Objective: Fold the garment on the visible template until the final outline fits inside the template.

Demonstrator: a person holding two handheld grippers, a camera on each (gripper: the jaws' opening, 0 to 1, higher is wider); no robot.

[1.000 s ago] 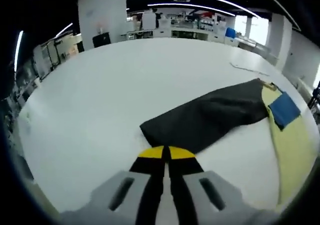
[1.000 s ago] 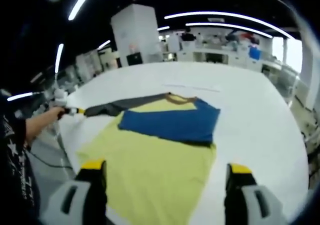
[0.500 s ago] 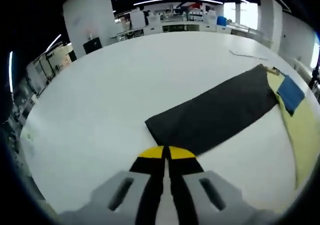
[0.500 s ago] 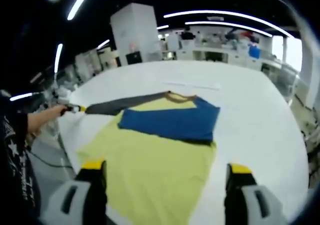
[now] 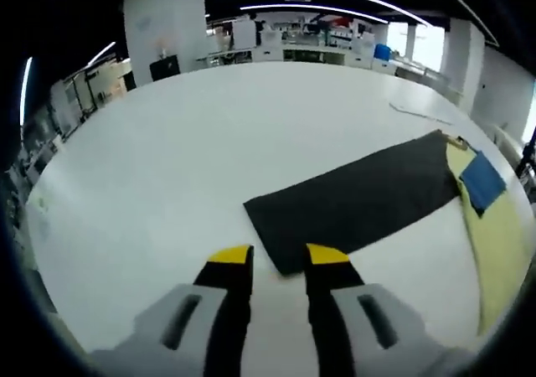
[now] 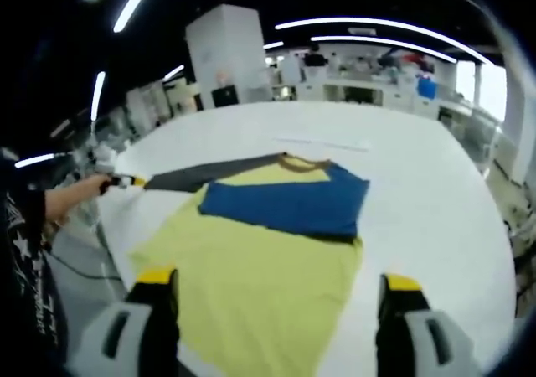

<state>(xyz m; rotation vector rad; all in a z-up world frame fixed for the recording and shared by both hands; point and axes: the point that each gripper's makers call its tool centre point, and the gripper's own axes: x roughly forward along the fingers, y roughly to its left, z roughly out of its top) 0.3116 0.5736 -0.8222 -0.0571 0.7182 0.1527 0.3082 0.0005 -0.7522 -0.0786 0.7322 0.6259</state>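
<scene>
The garment is a yellow shirt point(image 6: 260, 281) lying flat on the white table point(image 6: 427, 193). Its blue sleeve point(image 6: 289, 205) is folded across the chest. Its dark grey sleeve point(image 5: 360, 201) stretches straight out to the side. My left gripper point(image 5: 278, 255) is open at the sleeve's cuff end, whose corner lies between the jaws. In the right gripper view the left gripper point(image 6: 126, 181) shows small at the sleeve's tip, held by a hand point(image 6: 75, 199). My right gripper point(image 6: 272, 285) stands wide open above the shirt's hem, holding nothing.
A thin pale strip point(image 6: 322, 145) lies on the table beyond the collar. The table edge point(image 6: 113, 243) runs close to the person's side. Shelves, desks and a white pillar point(image 6: 226, 59) stand far behind the table.
My left gripper has opened and let go of the grey sleeve's cuff, which now lies flat on the table. The right gripper has stayed put.
</scene>
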